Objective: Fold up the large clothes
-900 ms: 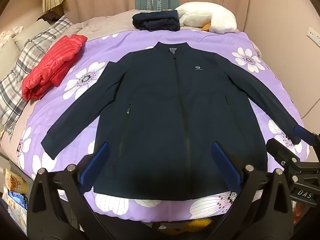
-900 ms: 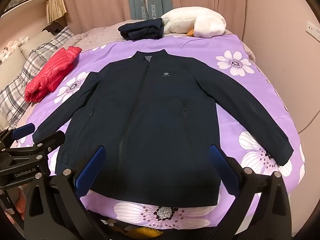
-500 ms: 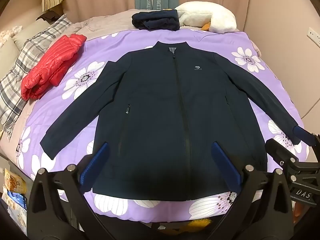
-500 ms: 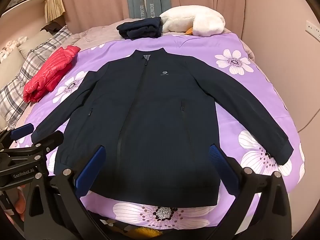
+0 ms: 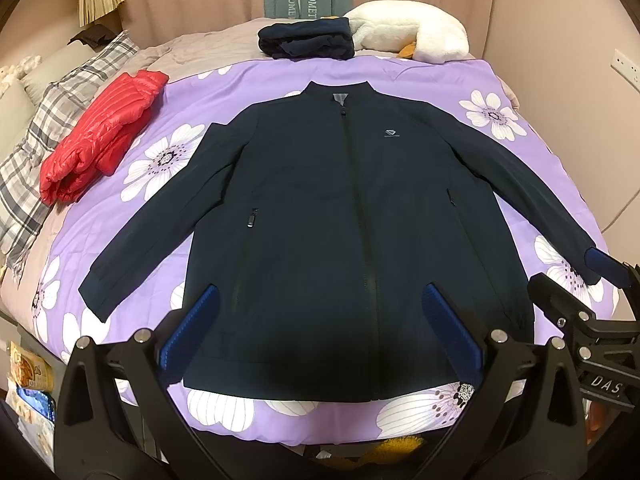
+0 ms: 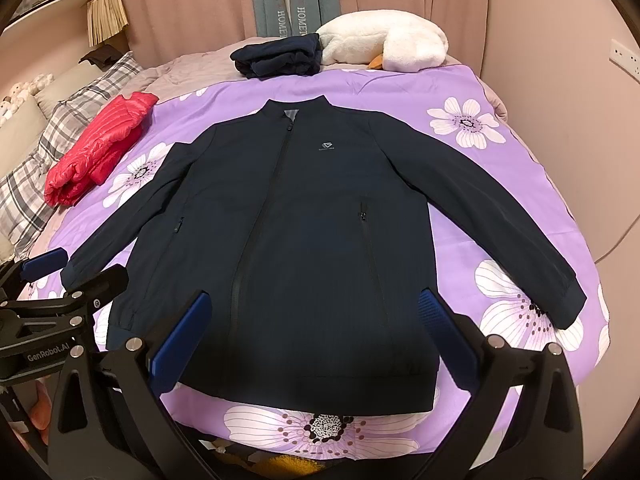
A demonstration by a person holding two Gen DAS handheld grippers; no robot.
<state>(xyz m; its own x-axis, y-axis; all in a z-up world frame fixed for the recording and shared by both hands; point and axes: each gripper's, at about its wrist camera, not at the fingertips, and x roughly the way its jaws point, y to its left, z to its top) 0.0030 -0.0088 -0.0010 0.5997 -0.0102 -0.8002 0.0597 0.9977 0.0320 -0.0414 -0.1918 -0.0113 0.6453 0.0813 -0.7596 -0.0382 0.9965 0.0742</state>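
Nothing has shifted: navy jacket [image 5: 352, 216] lies flat, zipped, sleeves spread, both grippers' jaws released above its hem.

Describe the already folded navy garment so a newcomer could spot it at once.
Start at the purple floral quilt covering the bed, where a navy jacket lies spread flat. Look past its collar to the quilt's far edge: the folded navy garment sits there, touching a white plush toy. It is a compact dark bundle, unlike the flat jacket or the red puffer jacket at the left.
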